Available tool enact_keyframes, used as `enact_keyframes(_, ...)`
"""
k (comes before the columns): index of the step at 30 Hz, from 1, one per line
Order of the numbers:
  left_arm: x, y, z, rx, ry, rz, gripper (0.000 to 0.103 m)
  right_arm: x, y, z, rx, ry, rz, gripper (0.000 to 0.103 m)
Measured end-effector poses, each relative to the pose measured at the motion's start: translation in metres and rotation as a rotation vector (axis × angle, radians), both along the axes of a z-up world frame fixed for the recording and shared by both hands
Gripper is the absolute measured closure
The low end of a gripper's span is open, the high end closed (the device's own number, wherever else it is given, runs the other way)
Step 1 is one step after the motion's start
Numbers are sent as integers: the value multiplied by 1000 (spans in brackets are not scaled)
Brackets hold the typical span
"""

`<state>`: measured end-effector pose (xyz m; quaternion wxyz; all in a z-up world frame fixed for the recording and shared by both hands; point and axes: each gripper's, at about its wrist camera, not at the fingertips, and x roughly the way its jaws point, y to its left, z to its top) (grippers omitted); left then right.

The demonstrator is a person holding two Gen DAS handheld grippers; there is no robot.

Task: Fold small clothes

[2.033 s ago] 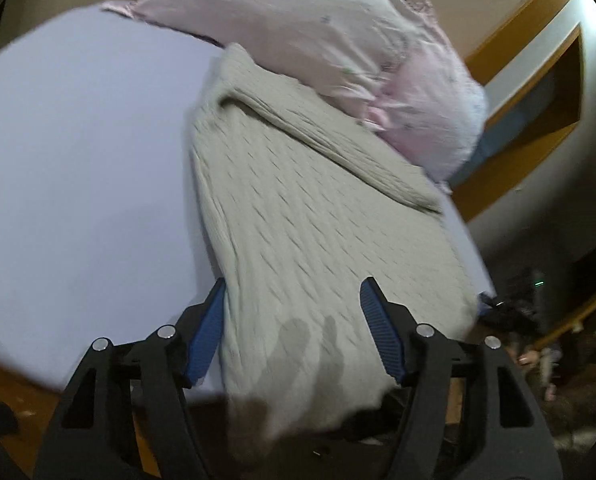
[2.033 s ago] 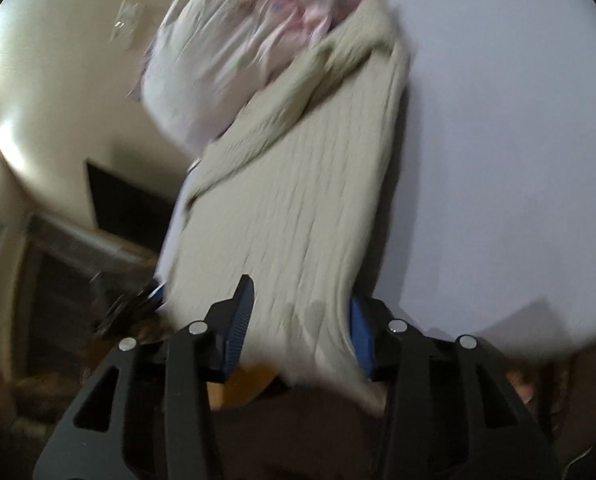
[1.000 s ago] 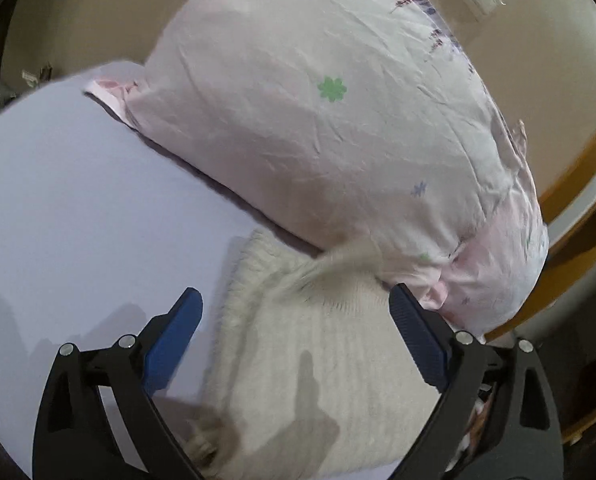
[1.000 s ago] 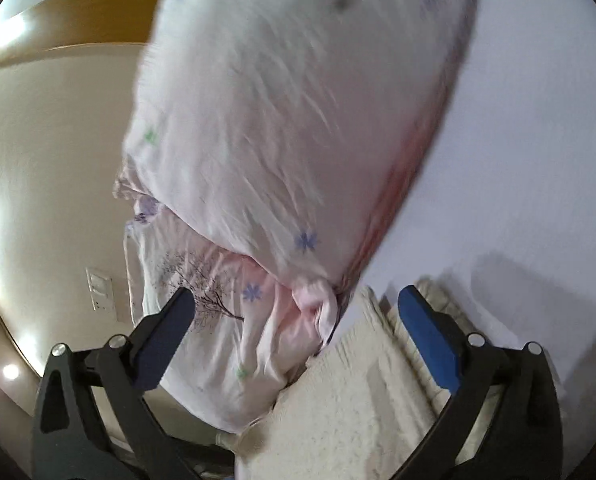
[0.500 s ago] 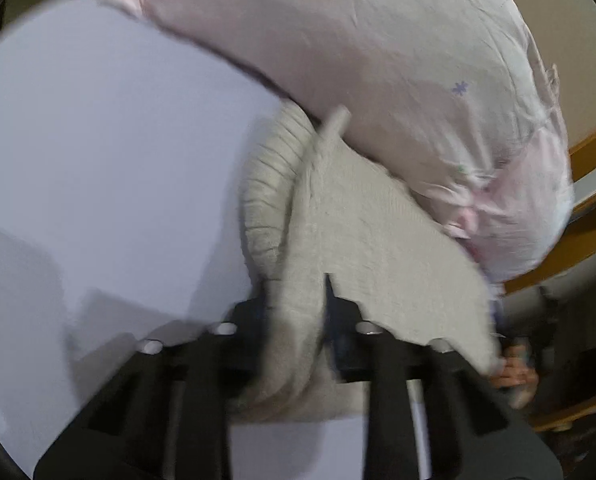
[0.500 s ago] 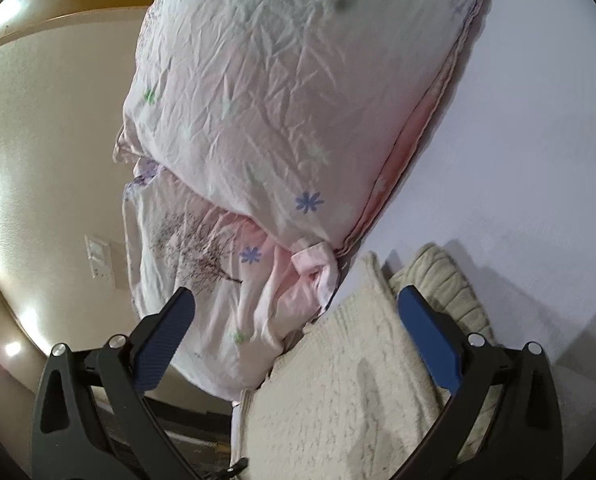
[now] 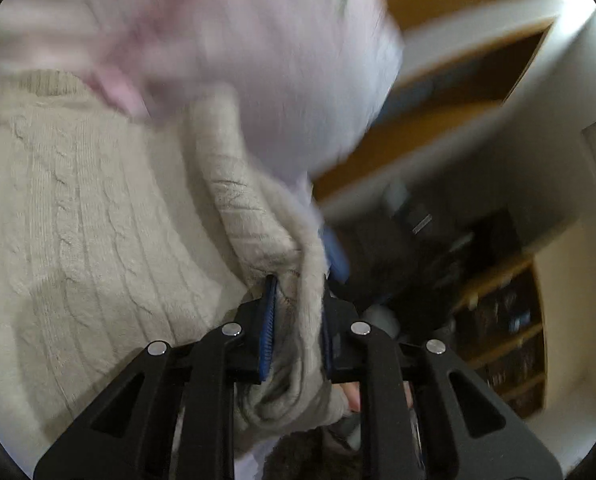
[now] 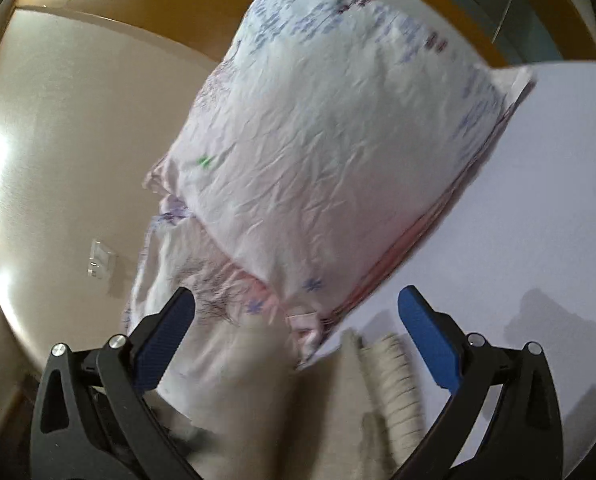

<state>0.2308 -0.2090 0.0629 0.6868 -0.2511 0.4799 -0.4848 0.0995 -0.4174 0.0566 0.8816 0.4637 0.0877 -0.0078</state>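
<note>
The pale lavender bed sheet (image 8: 538, 200) carries everything here. At its far edge stands the big pink-and-white flower-print pillow (image 8: 330, 152), crumpled and propped against the beige wall (image 8: 66, 128). The cream cable-knit sweater (image 7: 82, 216) lies on the sheet right at the pillow's foot, its ribbed end touching the pillow's lower hem in the right wrist view.

The left gripper (image 7: 296, 328) has its blue-padded jaws pinched onto a bunched fold of the sweater's edge, with knit spilling out below them. The picture is smeared, so the grip is probably in motion. The right gripper (image 8: 294, 344) is spread wide and holds nothing; it hangs over the sweater's ribbed end with the pillow straight ahead.

Judging by this, a fold is in hand: one side or sleeve is being carried across the sweater's body, and the job looks partway done at best. The next move calls for laying that gathered edge flat across the knit, clear of the pillow. The free gripper could pin or take the opposite edge so the layers stay square.
</note>
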Motion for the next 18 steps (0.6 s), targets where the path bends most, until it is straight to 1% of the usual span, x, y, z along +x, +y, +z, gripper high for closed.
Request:
enact_keyframes(1,0,-11,-7,19,33,-24,84,0,-4,-1,3,26,19,2)
enact_keyframes(2,-2,-11,-7,-3,38,-47,83,2,-9,-2,15,48,70,2)
enact_keyframes(3,-5,-1,-2,-23,4,-35,80,4,-11,-3,23,70,126,2)
enact_keyframes(4,-8,21,8,-40,-55,16,80,10,-13,-5,26,110,202,2)
enact_keyframes(5,-8,38,14,-49,-82,63,74,16,-12,-7,27,143,250,2)
enact_keyframes(6,-8,61,19,-45,-105,131,58,23,-10,-11,28,190,302,2)
enact_keyframes(7,-8,79,22,-28,-121,194,50,31,-8,-15,32,239,350,2)
enact_keyframes(8,-9,103,24,15,-139,279,41,40,-5,-22,51,295,403,2)
enact_keyframes(10,-13,121,25,50,-169,299,40,48,-1,-31,70,360,438,2)
enact_keyframes(11,-15,129,25,89,-187,315,38,49,3,-31,51,371,432,2)
enact_keyframes(12,-14,128,22,152,-198,347,37,49,7,-29,14,379,422,2)
enact_keyframes(13,-10,131,15,211,-184,373,36,51,11,-28,-21,397,410,2)
enact_keyframes(14,-4,130,5,249,-151,381,36,56,15,-29,-43,432,405,2)
enact_keyframes(15,2,127,-5,280,-106,382,36,64,19,-35,-44,476,416,2)
enact_keyframes(17,10,115,-19,328,-59,356,33,78,27,-49,-32,552,463,2)
enact_keyframes(18,12,112,-27,345,-50,339,29,83,31,-55,-32,579,477,2)
